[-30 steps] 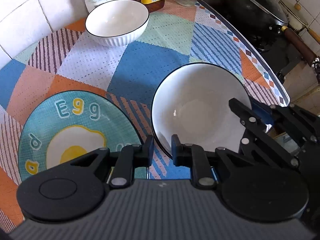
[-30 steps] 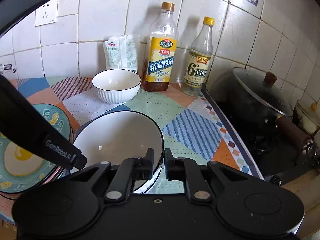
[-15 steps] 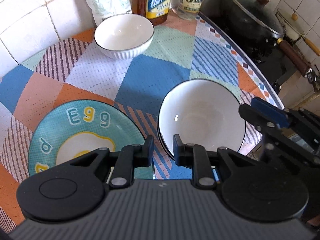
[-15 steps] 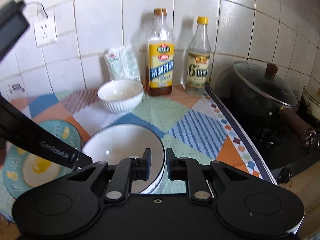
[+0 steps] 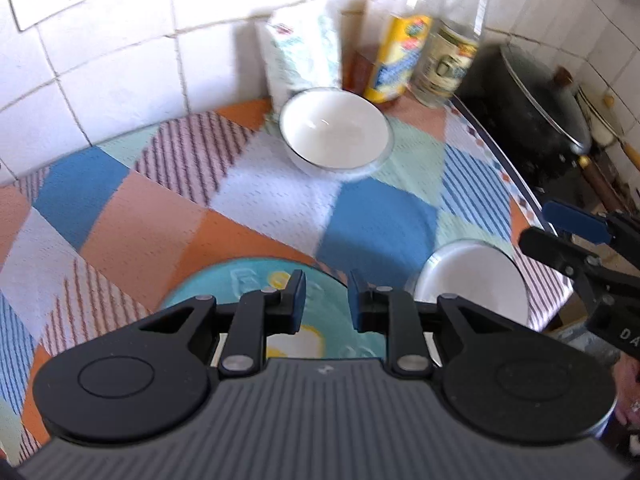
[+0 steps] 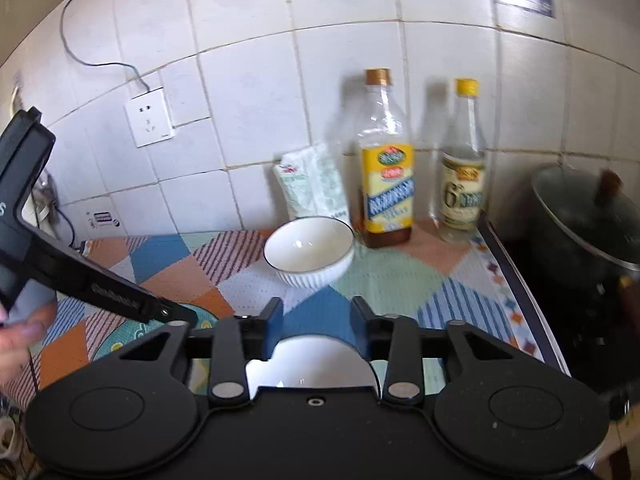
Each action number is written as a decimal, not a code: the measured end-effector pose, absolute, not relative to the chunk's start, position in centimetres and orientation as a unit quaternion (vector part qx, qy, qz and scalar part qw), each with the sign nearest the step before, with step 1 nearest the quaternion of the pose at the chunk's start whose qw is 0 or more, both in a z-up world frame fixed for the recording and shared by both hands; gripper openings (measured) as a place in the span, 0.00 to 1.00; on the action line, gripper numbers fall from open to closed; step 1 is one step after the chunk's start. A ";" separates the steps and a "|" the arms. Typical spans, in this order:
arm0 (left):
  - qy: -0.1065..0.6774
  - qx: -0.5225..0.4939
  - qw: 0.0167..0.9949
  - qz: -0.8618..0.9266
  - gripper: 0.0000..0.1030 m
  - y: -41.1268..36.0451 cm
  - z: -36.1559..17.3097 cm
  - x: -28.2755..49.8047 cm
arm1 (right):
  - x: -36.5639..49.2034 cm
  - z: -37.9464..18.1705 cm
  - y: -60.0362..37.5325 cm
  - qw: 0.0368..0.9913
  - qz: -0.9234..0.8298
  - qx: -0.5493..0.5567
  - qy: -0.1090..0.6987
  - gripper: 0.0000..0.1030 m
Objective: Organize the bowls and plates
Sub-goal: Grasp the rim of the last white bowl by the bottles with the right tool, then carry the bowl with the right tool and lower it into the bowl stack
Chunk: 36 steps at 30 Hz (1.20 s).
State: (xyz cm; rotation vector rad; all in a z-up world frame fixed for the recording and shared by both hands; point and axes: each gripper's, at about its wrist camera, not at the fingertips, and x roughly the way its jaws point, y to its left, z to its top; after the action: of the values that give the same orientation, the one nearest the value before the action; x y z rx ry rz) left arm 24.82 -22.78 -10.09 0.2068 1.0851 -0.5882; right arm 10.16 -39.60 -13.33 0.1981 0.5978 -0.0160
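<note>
Bowls sit at two spots on the table (image 5: 132, 236), which is covered by a patchwork cloth: a small white bowl (image 5: 335, 136) near the tiled wall, and a wider white bowl (image 5: 472, 280) at the near right edge, just beside the egg plate (image 5: 256, 280). The left gripper (image 5: 323, 300) hangs above the egg plate, its jaws a narrow gap apart and just opening a little, with nothing between them. The right gripper (image 6: 316, 316) hovers over the wider bowl, its jaws having just spread to a moderate gap, clear of the rim and holding nothing. Behind the small bowl stand a white bag (image 6: 316, 184), a yellow-labelled bottle (image 6: 386, 184) and a clear bottle (image 6: 464, 184), all against the wall and crowding that corner. To the right, past the cloth's edge, a dark pot with a glass lid (image 6: 584, 216) sits on the stove. A wall socket (image 6: 150, 122) with a cable sits above the table.
</note>
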 end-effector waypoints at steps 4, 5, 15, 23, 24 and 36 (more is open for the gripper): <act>0.473 0.071 0.841 -0.254 0.40 -21.9 -10.2 27.4 | 13.7 -13.7 -40.7 0.935 0.040 0.139 0.322 0.53; 0.466 0.069 0.846 -0.249 0.40 -21.9 -10.4 28.0 | 14.7 -13.9 -41.3 0.929 0.048 0.169 0.325 0.53; 0.465 0.035 0.848 -0.253 0.40 -23.4 -14.6 34.2 | 23.1 -17.5 -45.3 0.870 0.050 0.320 0.371 0.53; 0.473 0.059 0.836 -0.272 0.47 -26.5 -17.4 36.5 | 27.5 -21.4 -47.3 0.821 -0.030 0.374 0.430 0.53; 0.483 0.062 0.830 -0.272 0.47 -26.9 -17.7 36.9 | 27.9 -21.8 -47.6 0.814 -0.042 0.381 0.437 0.53; 0.502 0.054 0.808 -0.303 0.18 -28.4 -19.1 37.9 | 31.5 -24.3 -47.7 0.805 -0.038 0.360 0.471 0.19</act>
State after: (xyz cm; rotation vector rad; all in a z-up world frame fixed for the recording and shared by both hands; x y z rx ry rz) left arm 37.90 -28.42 -19.14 0.1145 1.0742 -0.6490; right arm 31.50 -47.68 -24.27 0.7703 1.0081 -0.0820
